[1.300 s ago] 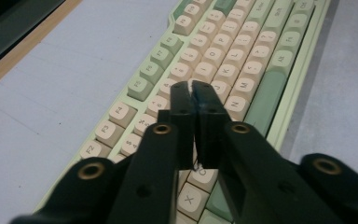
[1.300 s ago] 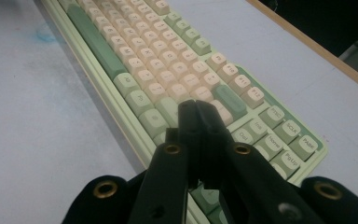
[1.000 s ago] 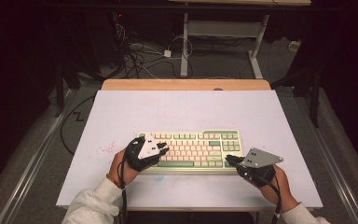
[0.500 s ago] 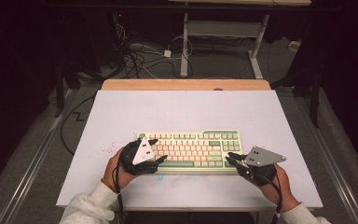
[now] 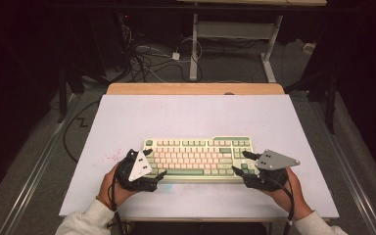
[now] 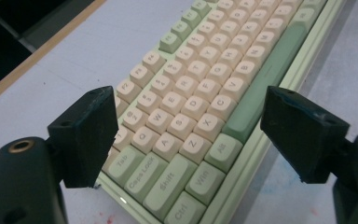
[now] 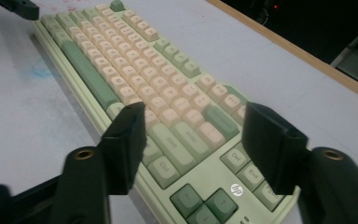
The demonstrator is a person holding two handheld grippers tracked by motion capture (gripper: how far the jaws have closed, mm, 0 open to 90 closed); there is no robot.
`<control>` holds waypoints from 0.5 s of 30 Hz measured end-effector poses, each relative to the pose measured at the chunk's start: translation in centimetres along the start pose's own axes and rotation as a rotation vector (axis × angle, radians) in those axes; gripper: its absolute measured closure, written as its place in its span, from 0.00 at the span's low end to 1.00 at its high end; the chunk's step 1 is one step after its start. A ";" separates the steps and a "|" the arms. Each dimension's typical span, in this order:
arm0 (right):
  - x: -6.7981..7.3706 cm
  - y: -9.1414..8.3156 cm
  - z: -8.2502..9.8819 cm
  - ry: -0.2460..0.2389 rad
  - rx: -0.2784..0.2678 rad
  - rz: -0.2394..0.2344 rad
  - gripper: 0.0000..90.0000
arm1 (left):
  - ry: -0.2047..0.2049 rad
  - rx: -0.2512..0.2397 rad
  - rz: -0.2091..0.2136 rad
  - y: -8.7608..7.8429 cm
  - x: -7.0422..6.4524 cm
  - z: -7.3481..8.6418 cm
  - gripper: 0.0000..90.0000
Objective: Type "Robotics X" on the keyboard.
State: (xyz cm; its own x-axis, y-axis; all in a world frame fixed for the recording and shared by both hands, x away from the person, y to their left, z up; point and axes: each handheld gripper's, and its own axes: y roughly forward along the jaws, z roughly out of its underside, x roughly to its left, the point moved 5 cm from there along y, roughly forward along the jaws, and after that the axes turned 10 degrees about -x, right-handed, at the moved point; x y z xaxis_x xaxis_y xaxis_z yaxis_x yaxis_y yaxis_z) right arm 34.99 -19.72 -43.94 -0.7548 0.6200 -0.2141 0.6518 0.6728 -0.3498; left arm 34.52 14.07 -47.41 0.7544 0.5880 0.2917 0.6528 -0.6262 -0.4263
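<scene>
Keyboard [image 5: 198,157] lies flat on table [image 5: 191,115] betw. both grippers, left gripper [image 5: 152,164] & right gripper [image 5: 240,162] jaws just opened wide, holding nothing, one at each end; placement looks done, only pulling hands away left.

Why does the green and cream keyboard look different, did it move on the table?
No. The green and cream keyboard keeps its place against the wooden table edge; both claws just opened off its ends.
</scene>
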 end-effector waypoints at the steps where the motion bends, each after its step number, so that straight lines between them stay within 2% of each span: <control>1: 0.0 0.1 -0.1 -0.004 -0.004 -0.003 0.41 | -0.006 0.000 0.000 -0.2 0.0 0.2 0.19; 7: 0.0 0.8 -0.7 0.003 -0.019 0.017 0.30 | -0.028 0.006 -0.021 -1.1 0.2 1.2 0.18; 11: 0.0 1.3 -0.9 0.003 -0.022 0.018 0.29 | -0.038 0.009 -0.028 -1.8 0.2 1.6 0.18; 13: 0.1 1.6 -1.0 -0.002 -0.019 0.013 0.33 | -0.043 0.012 -0.031 -2.0 0.1 1.9 0.18; 15: 0.1 1.9 -1.2 -0.001 -0.031 0.008 0.33 | -0.047 0.013 -0.034 -2.4 0.1 2.1 0.18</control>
State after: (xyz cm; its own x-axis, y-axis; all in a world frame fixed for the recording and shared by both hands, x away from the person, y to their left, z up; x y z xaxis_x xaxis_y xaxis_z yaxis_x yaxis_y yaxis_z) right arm 36.21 -17.84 -43.51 -0.7496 0.6251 -0.2173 0.6598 0.6801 -0.3196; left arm 32.88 16.69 -48.16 0.7276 0.6323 0.2662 0.6769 -0.5987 -0.4283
